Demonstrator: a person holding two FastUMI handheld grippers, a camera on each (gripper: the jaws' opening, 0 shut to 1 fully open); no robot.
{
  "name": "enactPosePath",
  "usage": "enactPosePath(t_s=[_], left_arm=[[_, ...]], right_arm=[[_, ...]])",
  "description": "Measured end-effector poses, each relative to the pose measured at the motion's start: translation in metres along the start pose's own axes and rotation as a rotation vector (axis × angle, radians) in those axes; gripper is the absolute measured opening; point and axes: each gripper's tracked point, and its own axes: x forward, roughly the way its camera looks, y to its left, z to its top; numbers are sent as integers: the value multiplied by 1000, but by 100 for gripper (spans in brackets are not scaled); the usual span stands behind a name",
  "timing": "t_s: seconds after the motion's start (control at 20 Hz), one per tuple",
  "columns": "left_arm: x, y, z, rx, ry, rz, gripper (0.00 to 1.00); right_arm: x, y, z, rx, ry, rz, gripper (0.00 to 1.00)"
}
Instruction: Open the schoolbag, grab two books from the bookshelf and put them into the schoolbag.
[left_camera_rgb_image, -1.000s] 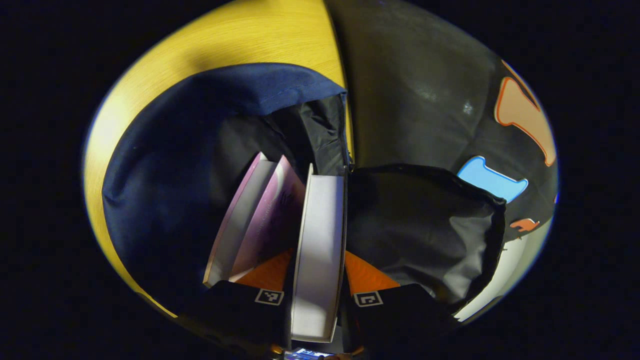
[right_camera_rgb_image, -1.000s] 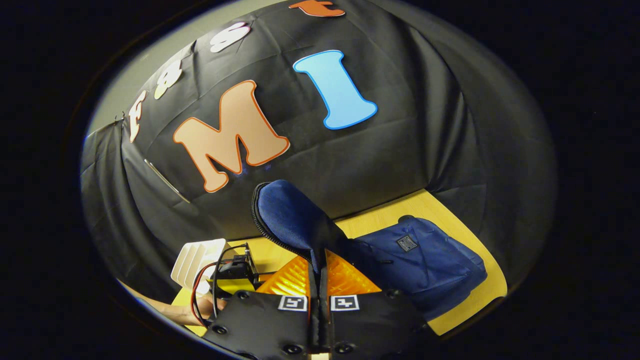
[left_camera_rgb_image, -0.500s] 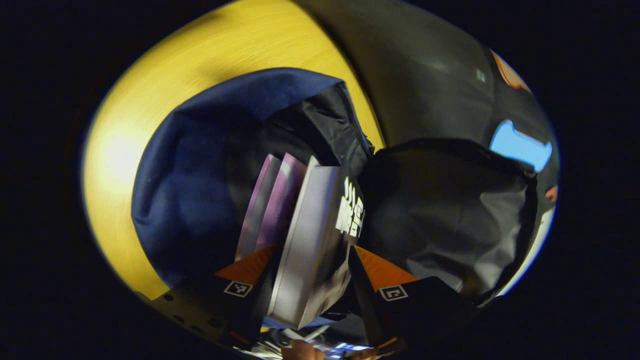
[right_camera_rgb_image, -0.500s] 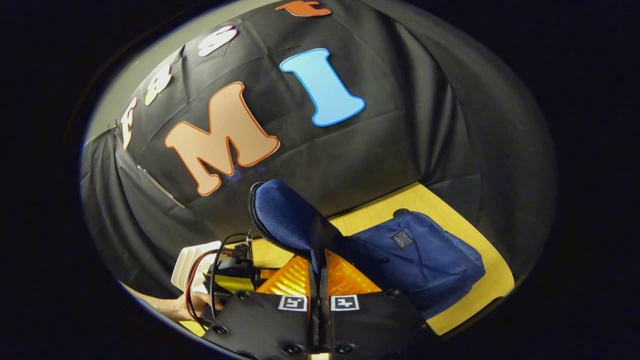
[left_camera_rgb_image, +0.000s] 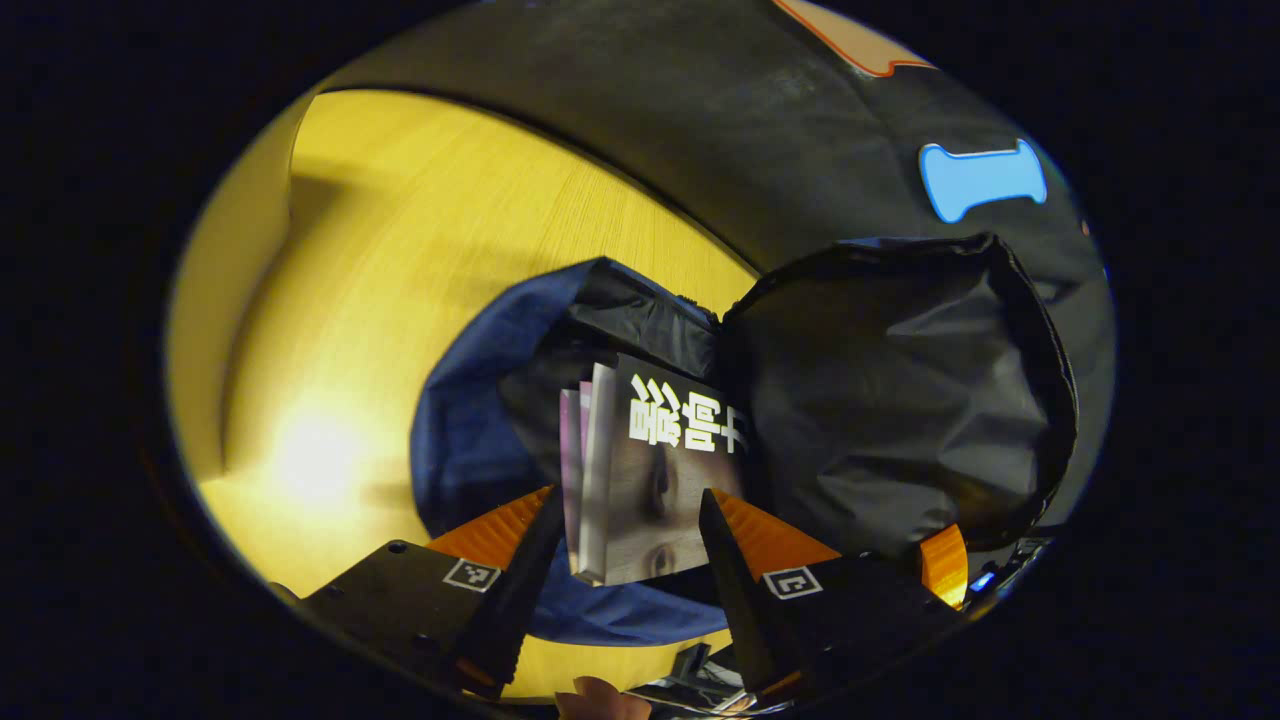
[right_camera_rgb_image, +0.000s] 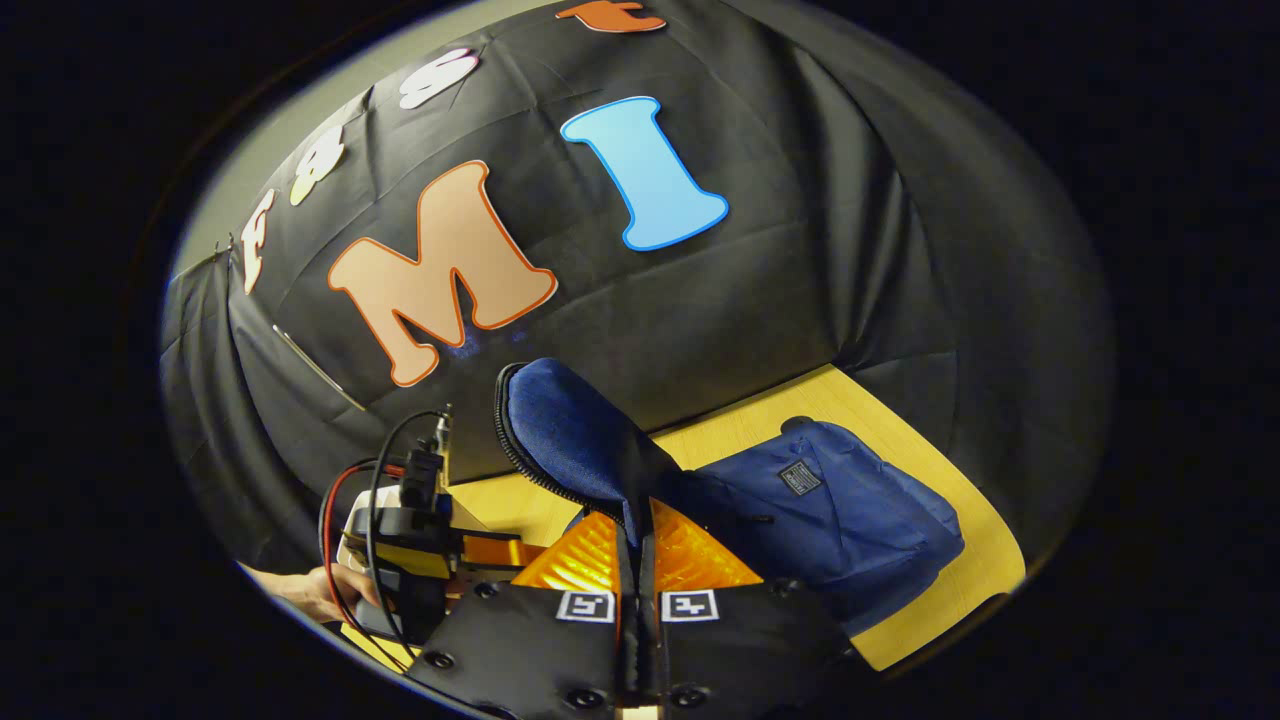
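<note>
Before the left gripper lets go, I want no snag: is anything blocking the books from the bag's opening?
Nothing visible does. The books already stand in the schoolbag mouth, and the right gripper holds the flap up, clear.

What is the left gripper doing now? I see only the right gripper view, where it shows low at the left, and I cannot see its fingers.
Observer: The left gripper is open, with its fingers spread and pressing on nothing.
Operator: Where are the books?
Observer: A dark-covered book stands inside the mouth of the schoolbag. A purple book is right beside it.
Operator: Does the flap cover the mouth?
Observer: No. In the left gripper view its black lining stands up to the right of the books, not over them.
</note>
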Motion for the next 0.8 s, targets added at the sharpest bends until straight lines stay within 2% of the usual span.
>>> enactPosePath(t_s=[0.15,0.3,0.35,0.55,0.75,0.8], left_arm=[[-29,6,19,78,-94,23,80],[-68,13,36,258,-183,74,83],[-85,14,45,323,-217,95,80],[-149,14,69,522,-364,175,80],[-216,12,88,608,-505,226,80],[-231,11,89,612,-533,228,84]], right_arm=[[0,2,-5,-4,6,-3,3],[3,5,-9,-13,15,-15,3],[3,6,-10,-13,16,-20,2],[3,9,-15,-27,7,-51,5],[1,18,-22,-46,20,-58,8],[0,22,-24,-49,21,-55,11]])
